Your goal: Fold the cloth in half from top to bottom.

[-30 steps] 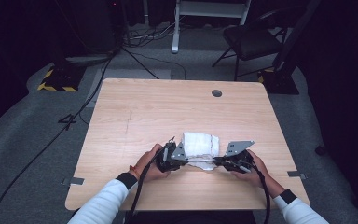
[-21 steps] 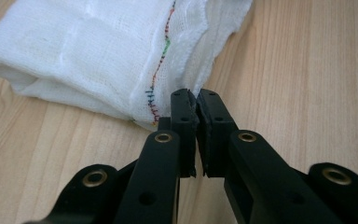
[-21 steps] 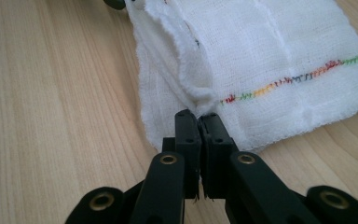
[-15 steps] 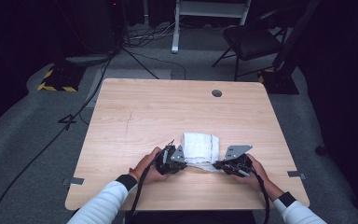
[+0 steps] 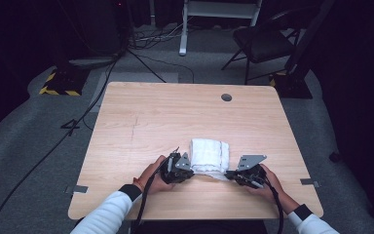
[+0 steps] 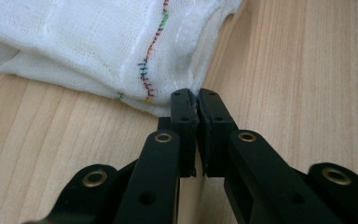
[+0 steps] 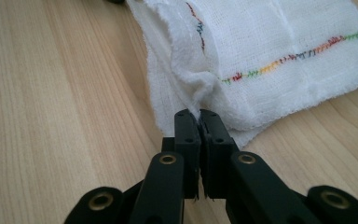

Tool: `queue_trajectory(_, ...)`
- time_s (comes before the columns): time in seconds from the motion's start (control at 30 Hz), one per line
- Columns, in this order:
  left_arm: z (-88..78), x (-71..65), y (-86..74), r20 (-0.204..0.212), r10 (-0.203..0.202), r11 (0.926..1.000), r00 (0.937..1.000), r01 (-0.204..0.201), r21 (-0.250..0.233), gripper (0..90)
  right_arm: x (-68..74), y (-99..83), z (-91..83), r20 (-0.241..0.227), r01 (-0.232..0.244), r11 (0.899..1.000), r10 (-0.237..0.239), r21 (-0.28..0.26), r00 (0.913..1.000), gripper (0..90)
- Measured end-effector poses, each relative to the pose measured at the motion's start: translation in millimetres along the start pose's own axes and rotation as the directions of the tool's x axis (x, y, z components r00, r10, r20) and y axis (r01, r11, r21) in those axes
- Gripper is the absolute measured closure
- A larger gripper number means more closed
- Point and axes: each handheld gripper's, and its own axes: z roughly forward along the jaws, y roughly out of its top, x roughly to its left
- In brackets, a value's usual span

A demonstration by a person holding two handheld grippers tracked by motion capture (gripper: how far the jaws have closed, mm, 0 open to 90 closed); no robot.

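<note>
Folded white gauze cloth with multicoloured stitched lines [image 5: 209,155], lying on the near half of the pale wooden counter [image 5: 175,117], held at both near corners. The cloth sits between the two hand-held tools and directly ahead of each set of jaws; its folded bulk extends away from the person, toward the far edge of the counter.

The left gripper [image 5: 179,168] meets the cloth's near-left corner. In the left gripper view its black jaws are pressed almost together, with a thin edge of the cloth [image 6: 121,51] caught at their tips. The right gripper [image 5: 237,174] meets the near-right corner, where a lower layer spreads out beyond the upper fold. In the right gripper view its jaws are likewise closed to a sliver on a puckered bit of the cloth's edge [image 7: 261,51].

The line joining the two pinch points runs left to right along the cloth's near edge, roughly parallel to the near edge of the counter. Both hands [image 5: 152,175] stand about equally near the cloth. Any lift or forward fold would probably turn on this shared near edge, both corners travelling together.
</note>
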Motion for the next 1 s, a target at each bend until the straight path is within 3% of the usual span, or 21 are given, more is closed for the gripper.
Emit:
queue_trajectory(0.17, -3.0, -0.2, -2.8, -0.008, -0.015, 0.9999, 0.9999, 0.015, 0.002, 85.6, -0.2, -3.2, -3.9, 0.010, -0.007, 1.000, 0.007, 0.002, 0.9999, 84.8)
queue_trajectory(0.37, -19.5, 5.7, 4.0, -0.053, -0.024, 0.9974, 0.9983, 0.020, -0.069, 84.1, -1.7, -1.5, -19.0, 0.047, -0.016, 0.999, 0.018, -0.052, 0.9987, 74.9)
queue_trajectory(0.47, -22.9, 15.3, 12.6, -0.103, -0.044, 0.9940, 0.9937, 0.033, -0.104, 78.3, -8.4, 5.3, -23.5, 0.090, -0.044, 0.995, 0.052, -0.091, 0.9946, 70.9)
queue_trajectory(0.57, -21.5, 24.2, 23.1, -0.102, -0.063, 0.9881, 0.9927, 0.048, -0.146, 75.5, -13.4, 14.8, -19.0, 0.119, -0.044, 0.994, 0.056, -0.098, 0.9914, 64.0)
queue_trajectory(0.67, -10.2, 25.6, 34.2, -0.099, -0.056, 0.9903, 0.9934, 0.043, -0.132, 67.8, -16.3, 20.7, -9.7, 0.126, -0.042, 0.996, 0.052, -0.078, 0.9907, 58.1)
queue_trajectory(0.73, 0.0, 23.0, 39.0, -0.096, -0.038, 0.9955, 0.9947, 0.029, -0.090, 63.2, -16.9, 22.6, -3.2, 0.114, -0.047, 0.997, 0.055, -0.065, 0.9920, 54.5)
queue_trajectory(0.87, 14.0, 14.5, 38.6, -0.081, 0.017, 0.9995, 0.9966, -0.019, -0.024, 61.3, -12.7, 20.3, 3.1, 0.090, -0.033, 0.999, 0.035, -0.022, 0.9953, 51.0)
queue_trajectory(1.0, 14.3, 9.0, 35.9, -0.098, 0.028, 0.9995, 0.9948, -0.029, -0.014, 60.2, -9.9, 16.2, 3.9, 0.095, -0.026, 1.000, 0.026, -0.004, 0.9952, 47.2)
